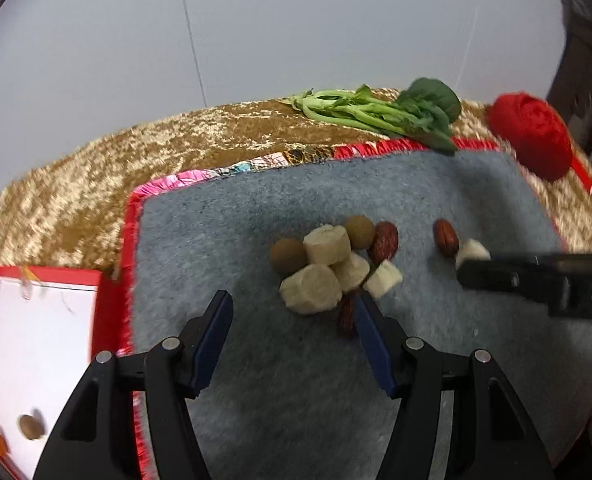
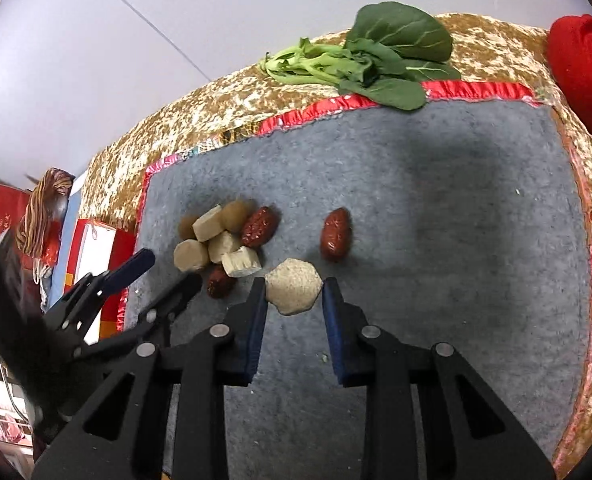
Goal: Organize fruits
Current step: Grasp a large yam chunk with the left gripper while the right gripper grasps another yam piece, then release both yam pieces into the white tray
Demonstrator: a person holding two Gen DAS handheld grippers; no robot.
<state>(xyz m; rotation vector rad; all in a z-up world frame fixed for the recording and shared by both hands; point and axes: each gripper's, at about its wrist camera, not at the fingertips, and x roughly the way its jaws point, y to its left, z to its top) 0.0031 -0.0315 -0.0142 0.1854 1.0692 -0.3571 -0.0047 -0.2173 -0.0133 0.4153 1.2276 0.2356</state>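
Two grippers: both spread wide, holding nothing.
right gripper [image 2: 294, 286]: I'm straddling a banana chunk [image 2: 294, 286]; squeezing hard squishes it.
left gripper [image 1: 292, 304]: near the fruit pile [image 1: 328, 264], could knock it.

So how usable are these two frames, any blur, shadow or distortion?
Left wrist view: motion-smeared, worst on the red yarn and box; fisheye bends the mat. Right wrist view: sharper, though a broad shadow darkens the mat right of the lone date.

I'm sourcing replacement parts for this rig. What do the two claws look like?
Both match: the left claw and right claw have black plastic linkage arms with round silver pivot pins, and flat fingers faced with dark blue pads. No cables are visible.
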